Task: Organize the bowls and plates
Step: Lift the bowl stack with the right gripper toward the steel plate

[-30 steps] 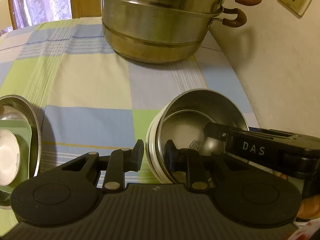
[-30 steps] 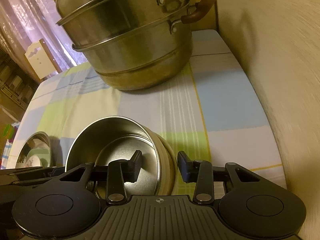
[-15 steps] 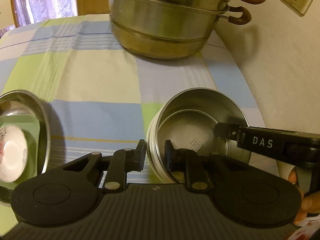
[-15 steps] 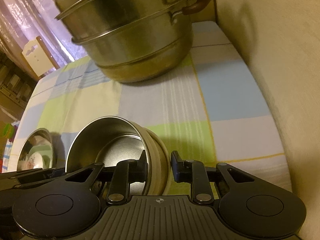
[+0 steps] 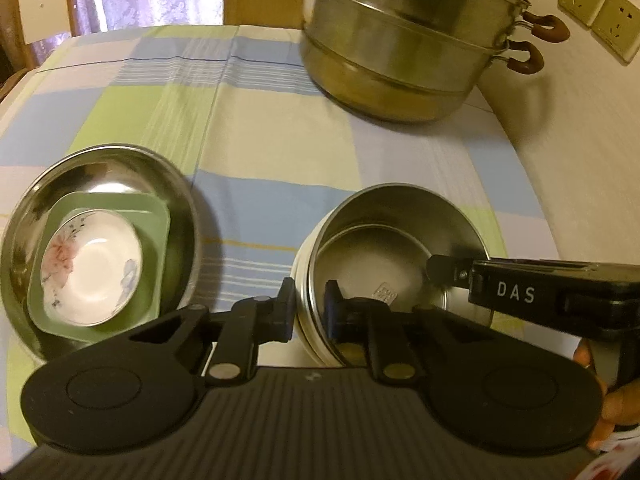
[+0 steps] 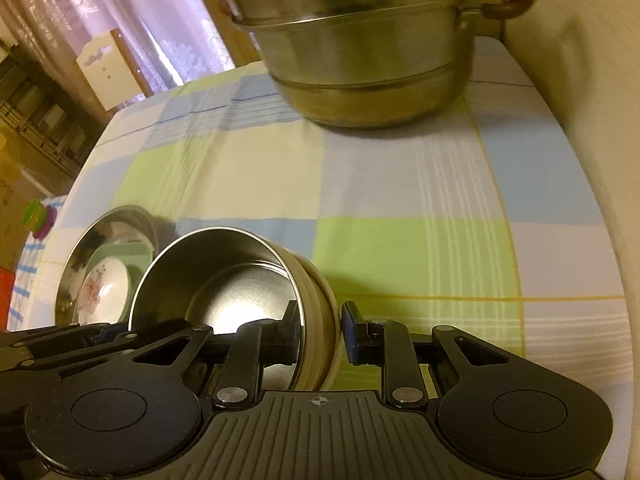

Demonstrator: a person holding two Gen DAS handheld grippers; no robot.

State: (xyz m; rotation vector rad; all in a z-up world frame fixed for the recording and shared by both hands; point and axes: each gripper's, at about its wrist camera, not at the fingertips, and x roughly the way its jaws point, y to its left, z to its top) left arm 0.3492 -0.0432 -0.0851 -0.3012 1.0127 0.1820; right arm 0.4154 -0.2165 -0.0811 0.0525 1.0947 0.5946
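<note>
Both grippers have hold of the same steel bowl [image 5: 384,256], one on each side of its rim. The left gripper [image 5: 308,312] has its jaws nearly closed, one finger outside the wall and one inside, pinching the rim. The right gripper [image 6: 320,328] does the same on the other side, with the cream-coloured outside of the bowl between its jaws. The bowl sits near the desk edge closest to the person, toward the wall side, and it looks tipped up a little; I cannot tell if it is off the cloth. A neat stack is already made at the near left edge of the desk: a big steel plate [image 5: 176,200] with a green square dish [image 5: 156,216] in it and a small white flowered saucer [image 5: 92,268] on top. So I think most of the sorting is done, and this bowl is the one piece left to put away, maybe with that stack. The desk wears a checked cloth [image 5: 280,128] of blue, green and cream. A tall steel steamer pot [image 5: 404,40] stands at the far edge by the pale wall, which has two sockets [image 5: 600,16]. Lilac curtains [image 6: 168,20] and a chair [image 6: 104,72] are behind.
</note>
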